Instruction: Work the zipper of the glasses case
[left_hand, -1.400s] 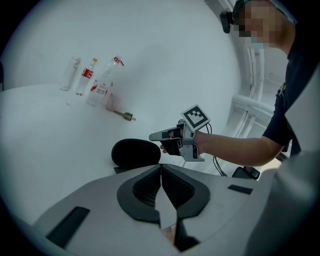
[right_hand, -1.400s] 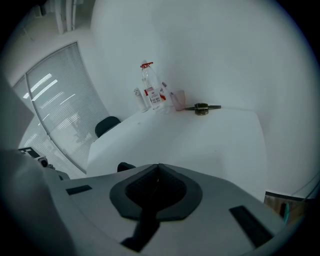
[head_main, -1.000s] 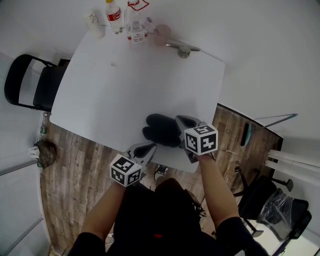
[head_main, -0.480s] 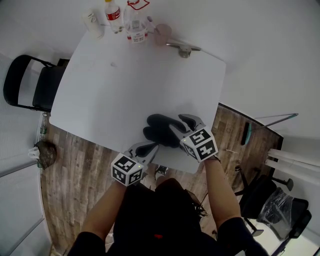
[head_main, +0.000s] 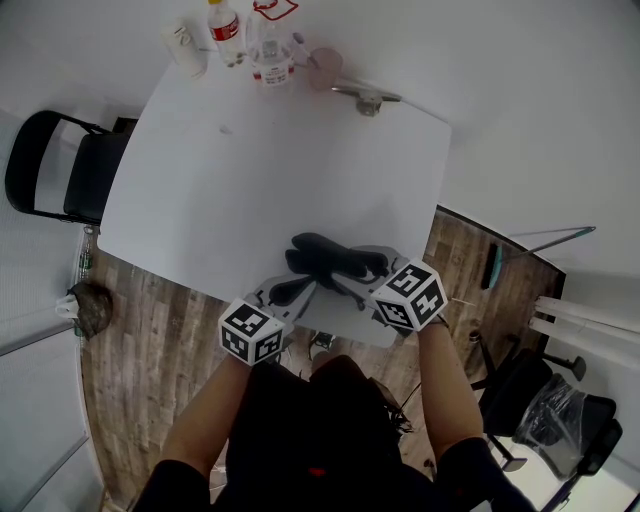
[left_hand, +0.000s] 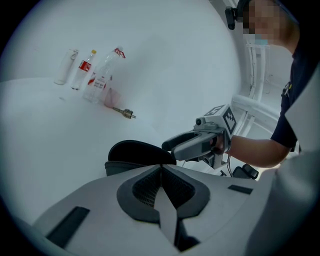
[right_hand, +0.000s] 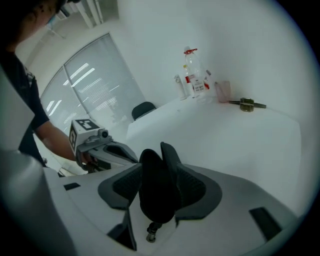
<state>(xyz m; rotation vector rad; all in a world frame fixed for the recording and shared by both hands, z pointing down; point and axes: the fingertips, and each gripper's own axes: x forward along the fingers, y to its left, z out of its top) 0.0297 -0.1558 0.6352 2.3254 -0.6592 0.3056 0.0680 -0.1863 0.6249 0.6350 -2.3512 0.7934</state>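
The case (head_main: 325, 255) lies near the front edge of the white counter (head_main: 270, 170), close to the person, between the two grippers. It is black, and its two halves gape apart.

The left gripper (head_main: 303, 284) comes at the case from the person's left. In the left gripper view its tongs (left_hand: 161, 166) are pressed together, tips right at the case's (left_hand: 137, 150) near edge. Whether they nip any of that edge cannot be told.

The right gripper (head_main: 355, 270) reaches in from the other side. In the right gripper view its tongs (right_hand: 160, 167) are spread and have just been opening, with one end of the case (right_hand: 157, 195) standing up in the gap between them. A small metal zip pull (right_hand: 148, 234) hangs from the bottom of that end, free of the pads. The left gripper shows beyond the case in this view, held in a hand.

At the far edge of the counter stand a few bottles (head_main: 228, 30), a pink cup (head_main: 325, 68) and a metal piece (head_main: 365, 97), well apart from the case. A black chair (head_main: 65, 165) sits beside the counter on the wooden floor (head_main: 150, 340).
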